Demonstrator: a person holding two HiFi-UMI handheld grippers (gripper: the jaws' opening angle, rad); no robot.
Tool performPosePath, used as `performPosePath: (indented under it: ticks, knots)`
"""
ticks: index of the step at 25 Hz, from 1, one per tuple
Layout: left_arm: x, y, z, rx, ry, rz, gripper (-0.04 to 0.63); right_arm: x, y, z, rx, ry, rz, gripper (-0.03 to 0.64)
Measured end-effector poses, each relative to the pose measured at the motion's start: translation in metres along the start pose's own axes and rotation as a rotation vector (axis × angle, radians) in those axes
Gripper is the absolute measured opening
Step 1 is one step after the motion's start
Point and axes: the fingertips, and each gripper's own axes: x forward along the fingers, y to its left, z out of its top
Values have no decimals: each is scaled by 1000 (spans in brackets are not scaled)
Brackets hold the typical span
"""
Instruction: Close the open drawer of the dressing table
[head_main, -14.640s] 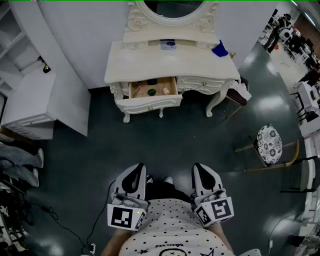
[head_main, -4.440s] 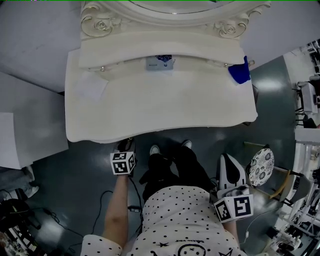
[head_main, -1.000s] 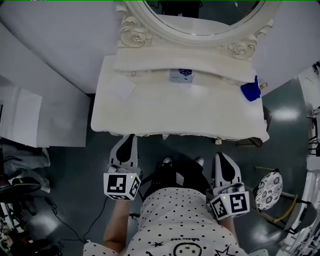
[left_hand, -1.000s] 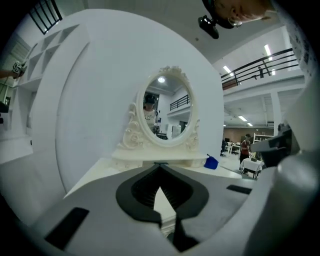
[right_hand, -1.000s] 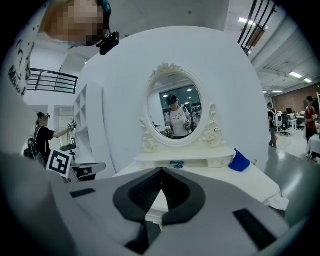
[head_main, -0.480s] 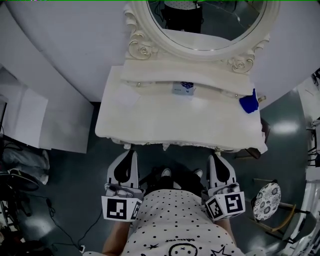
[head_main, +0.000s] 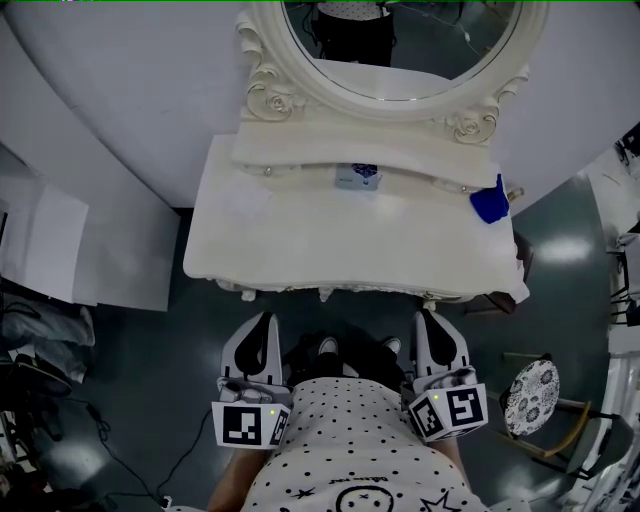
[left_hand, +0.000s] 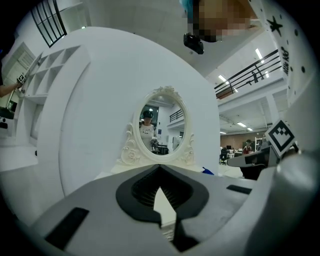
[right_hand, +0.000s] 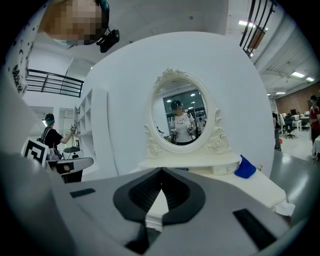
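The cream dressing table (head_main: 350, 240) with its oval mirror (head_main: 400, 45) stands just ahead of me. No drawer sticks out past its front edge (head_main: 330, 290) in the head view; the drawer fronts are hidden under the top. My left gripper (head_main: 266, 320) and right gripper (head_main: 432, 316) hover side by side short of that edge, both shut and empty. Along the left gripper's (left_hand: 166, 223) closed jaws I see the mirror (left_hand: 161, 125). The right gripper (right_hand: 152, 220) faces the mirror (right_hand: 182, 122) and table top (right_hand: 250, 187).
A blue cloth-like item (head_main: 490, 205) lies at the table's right rear corner and a small box (head_main: 357, 177) at the rear shelf. A white cabinet (head_main: 50, 250) stands left, a patterned stool (head_main: 532, 397) right. Cables (head_main: 110, 440) trail on the floor.
My left gripper has drawn back from the table's front edge and risen, now level beside the right gripper. The right gripper has barely moved.
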Motion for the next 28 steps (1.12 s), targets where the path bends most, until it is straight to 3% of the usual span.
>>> performPosePath:
  ticks: [28]
  knots:
    - [12,0,3,7,5,-35,9,1,2,-9,-13,37,3,8]
